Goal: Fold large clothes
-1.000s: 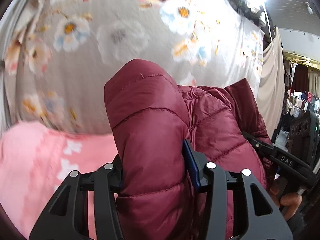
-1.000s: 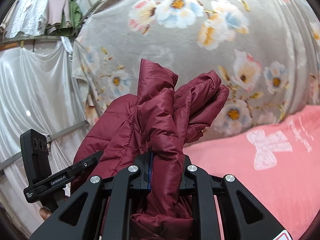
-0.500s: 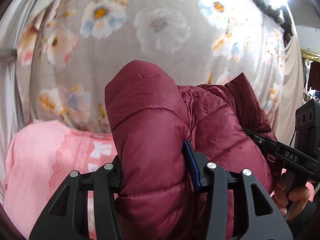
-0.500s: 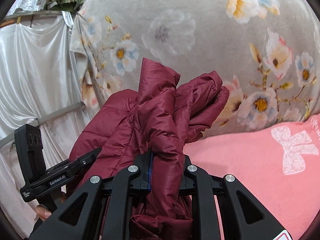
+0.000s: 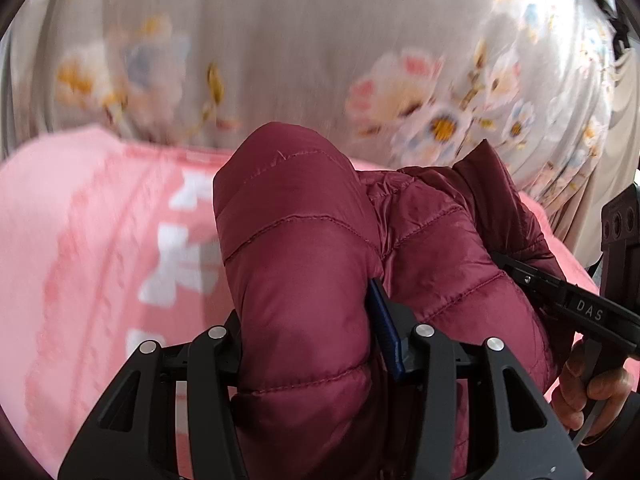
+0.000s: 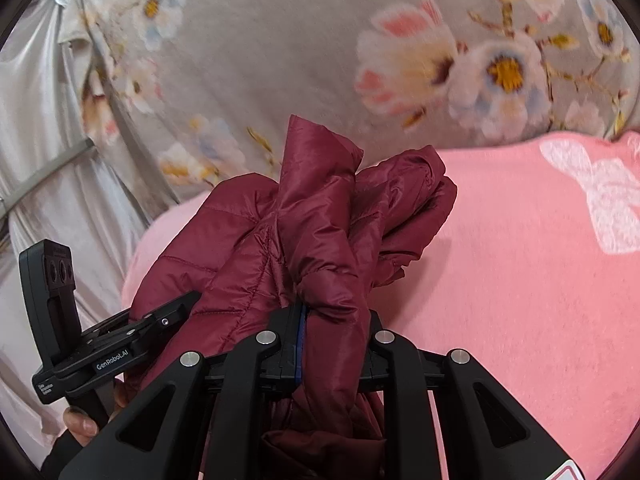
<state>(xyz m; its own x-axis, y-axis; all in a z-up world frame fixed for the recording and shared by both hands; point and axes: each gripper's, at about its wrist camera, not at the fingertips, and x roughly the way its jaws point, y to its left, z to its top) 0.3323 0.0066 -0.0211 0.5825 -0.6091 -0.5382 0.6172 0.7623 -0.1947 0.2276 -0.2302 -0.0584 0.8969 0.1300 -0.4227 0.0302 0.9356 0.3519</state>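
The dark red quilted puffer jacket (image 5: 304,280) is bunched up and held above the pink bow-patterned blanket (image 6: 540,280). The left gripper (image 5: 308,344) is clamped on a thick padded roll, and the right gripper (image 6: 332,336) pinches a thinner gathered fold. No neat fold shows yet; spreading and folding probably remain.

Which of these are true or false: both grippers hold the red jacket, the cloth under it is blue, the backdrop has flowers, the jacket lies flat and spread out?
1. Both the left gripper and the right gripper are clamped on the maroon puffer jacket. True.
2. The cloth below is blue. False: the blanket is pink with white motifs.
3. The backdrop is a grey floral fabric. True.
4. The jacket lies flat and spread out. False: it is bunched up between the two grippers.
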